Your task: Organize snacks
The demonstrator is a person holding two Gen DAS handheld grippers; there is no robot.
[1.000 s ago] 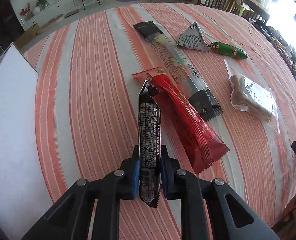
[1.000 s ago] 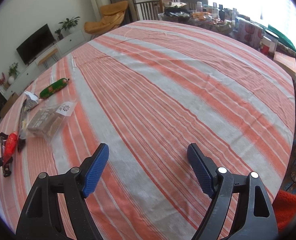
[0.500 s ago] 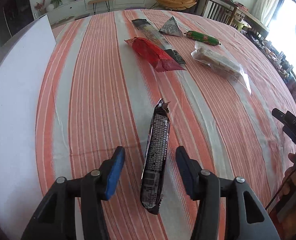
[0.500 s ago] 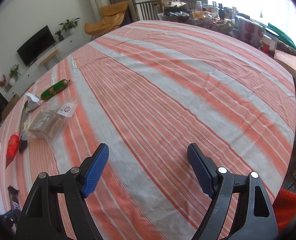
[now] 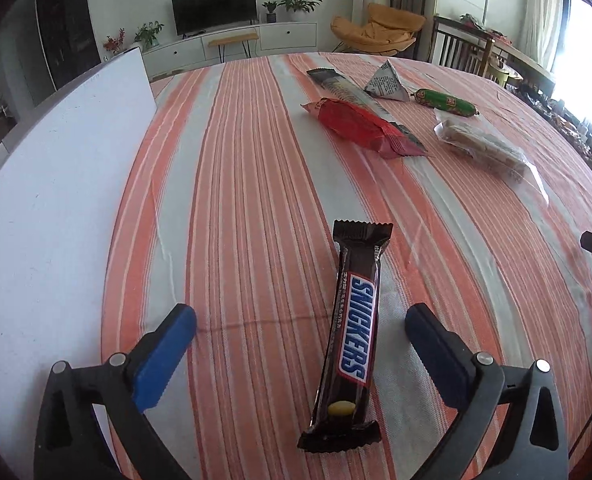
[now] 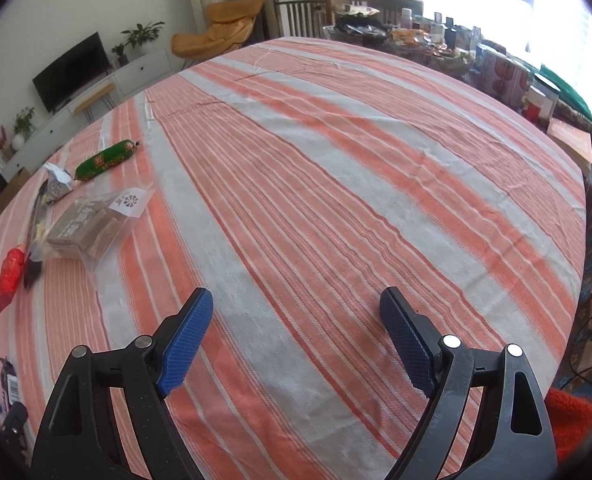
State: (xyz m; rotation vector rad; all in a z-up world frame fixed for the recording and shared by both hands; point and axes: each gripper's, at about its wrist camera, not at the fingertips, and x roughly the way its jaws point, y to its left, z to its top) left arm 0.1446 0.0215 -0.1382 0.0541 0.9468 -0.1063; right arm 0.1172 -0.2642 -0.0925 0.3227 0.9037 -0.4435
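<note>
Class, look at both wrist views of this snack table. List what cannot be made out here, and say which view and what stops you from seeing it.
- Long clear-and-black packet, left wrist view: its near end lies under the red snack packet.
- Snickers bar, right wrist view: cut off by the picture edge.
- Print on the triangular foil packet, left wrist view: too small to read.
- Items on the far cluttered table, right wrist view: washed out by window glare.

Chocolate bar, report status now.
Left claw just opened, right claw open and empty. Chocolate bar flat on tablecloth between left fingers, untouched. Nothing in the way.
</note>
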